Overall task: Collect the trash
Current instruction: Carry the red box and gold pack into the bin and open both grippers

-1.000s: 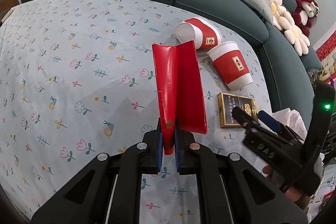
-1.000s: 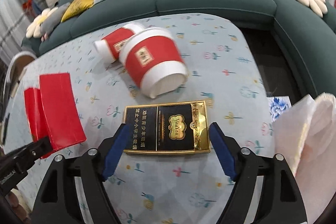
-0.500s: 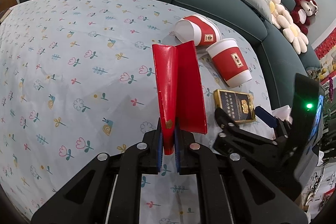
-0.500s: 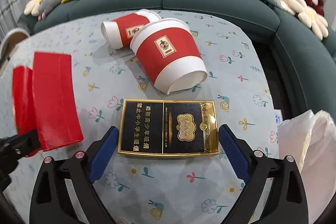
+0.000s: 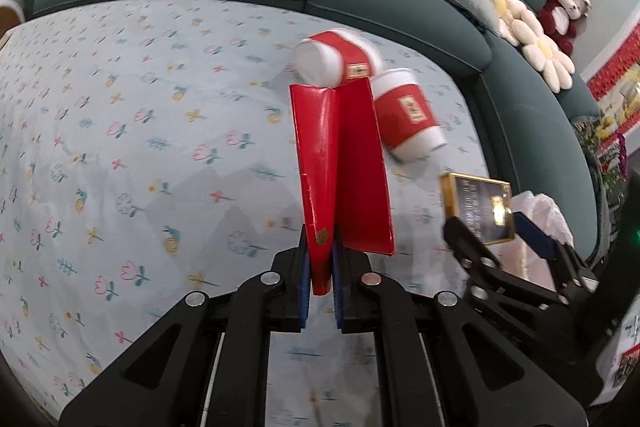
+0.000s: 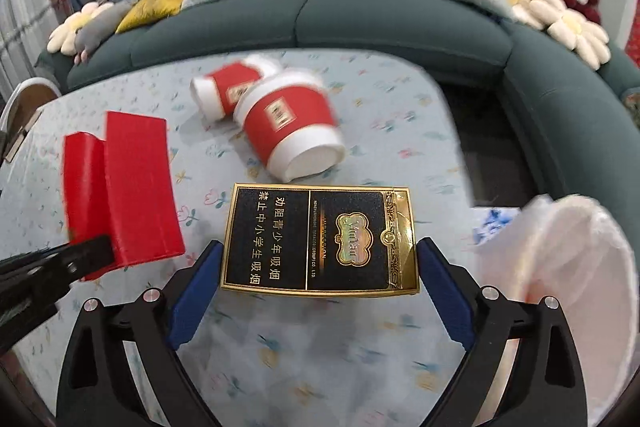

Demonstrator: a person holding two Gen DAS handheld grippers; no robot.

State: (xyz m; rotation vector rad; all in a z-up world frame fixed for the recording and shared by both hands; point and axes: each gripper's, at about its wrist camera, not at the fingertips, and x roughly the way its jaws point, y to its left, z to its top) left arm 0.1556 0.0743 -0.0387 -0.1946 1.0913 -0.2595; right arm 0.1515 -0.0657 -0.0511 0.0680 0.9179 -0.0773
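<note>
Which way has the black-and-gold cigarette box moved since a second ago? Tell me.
Yes. The cigarette box is up off the floral tablecloth, held in the right gripper and closer to the camera than before.

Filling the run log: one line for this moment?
left gripper: shut on red carton | right gripper: shut on black-gold box | two paper cups: on table

The worktop (image 6: 400, 99) has a pale blue cloth printed with little flowers and snails. Lying right on it are two red-and-white paper cups (image 6: 292, 131) (image 6: 224, 91), both tipped on their sides and touching, up near the far edge by the sofa.
</note>
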